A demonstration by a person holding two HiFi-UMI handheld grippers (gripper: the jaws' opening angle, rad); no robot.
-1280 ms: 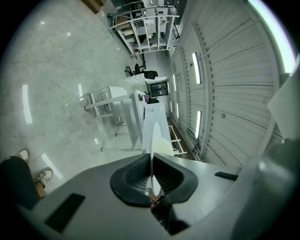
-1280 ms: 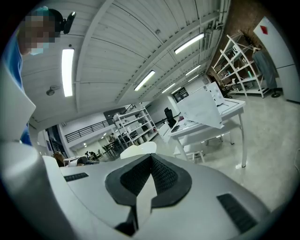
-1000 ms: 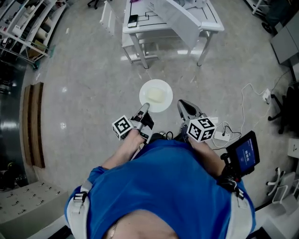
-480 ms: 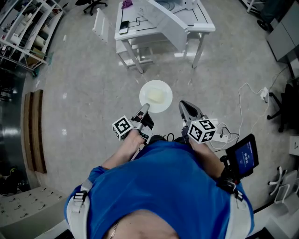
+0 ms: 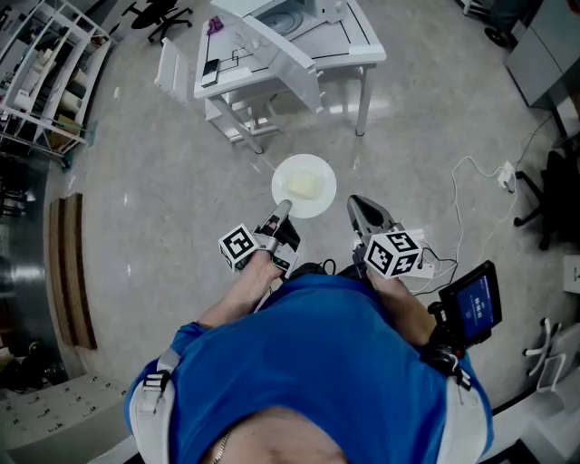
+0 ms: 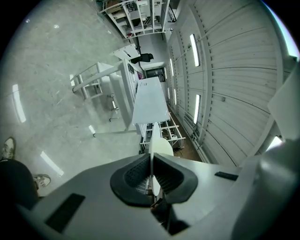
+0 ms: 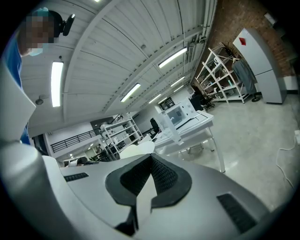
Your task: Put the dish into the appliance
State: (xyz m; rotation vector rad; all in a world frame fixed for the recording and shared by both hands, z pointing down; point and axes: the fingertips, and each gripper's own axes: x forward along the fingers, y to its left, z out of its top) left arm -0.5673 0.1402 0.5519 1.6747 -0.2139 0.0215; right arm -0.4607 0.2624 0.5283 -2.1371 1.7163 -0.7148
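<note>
Across the pale concrete floor (image 5: 136, 181), well ahead, stands the white tabletop (image 5: 249, 65) bearing the boxy white appliance (image 5: 308, 23), so I judge that the approach and the loading are both left to do. The round white dish (image 5: 304, 186) lies level and face up with no long axis, reaching forward from the left tongs (image 5: 282, 208), which pinch its near rim. The right tongs (image 5: 358, 204) are closed on nothing.

We record a grey polished floor (image 5: 163, 181), bearing a white table (image 5: 349, 45), brown wooden boards (image 5: 68, 272) and a loose white cable (image 5: 456, 190); on the table, a dark phone (image 5: 210, 70).
</note>
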